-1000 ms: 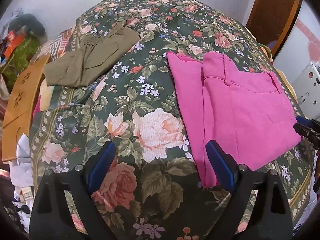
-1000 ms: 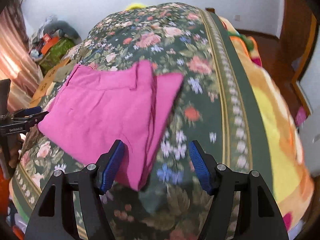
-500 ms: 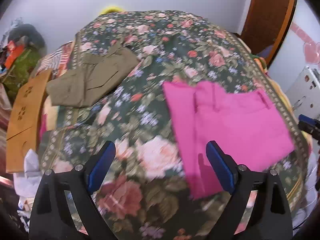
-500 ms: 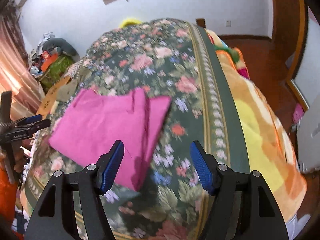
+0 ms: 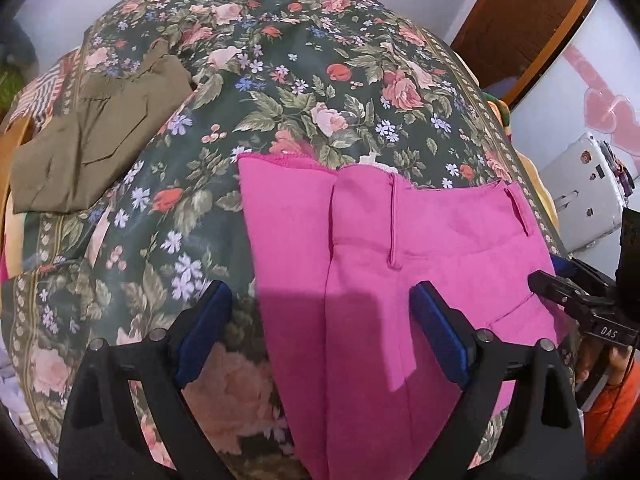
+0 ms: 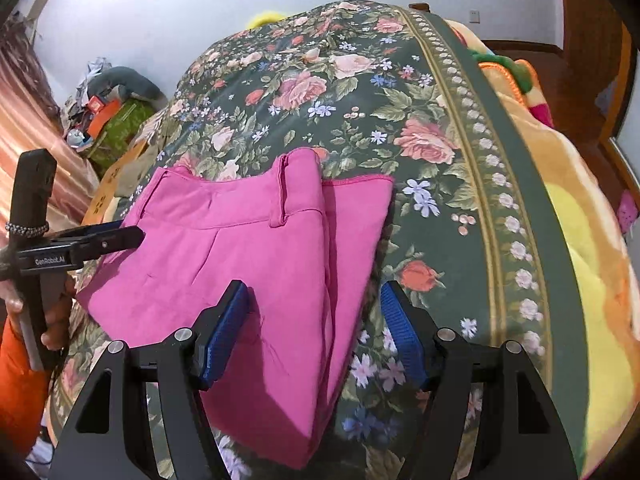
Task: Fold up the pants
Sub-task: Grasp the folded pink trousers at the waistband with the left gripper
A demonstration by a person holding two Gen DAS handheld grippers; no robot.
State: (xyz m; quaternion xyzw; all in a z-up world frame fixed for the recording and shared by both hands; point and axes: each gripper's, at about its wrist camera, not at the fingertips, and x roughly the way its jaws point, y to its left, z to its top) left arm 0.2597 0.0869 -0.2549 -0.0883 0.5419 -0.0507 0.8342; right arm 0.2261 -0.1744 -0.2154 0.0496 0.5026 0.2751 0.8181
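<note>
Two garments on the floral bed (image 5: 312, 80): olive trousers (image 5: 92, 148) at 10 o'clock, half-folded pink pants (image 5: 400, 280) at 5 o'clock beneath the wide, empty left tool (image 5: 320, 332) and right tool (image 6: 314, 332), where pinching one layer risks unfolding.

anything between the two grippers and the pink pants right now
Nothing visible. The pink pants lie folded on the floral bedspread, with the open left gripper and open right gripper just above their near end. The folded olive pants sit apart at the far left, clear of both.
</note>
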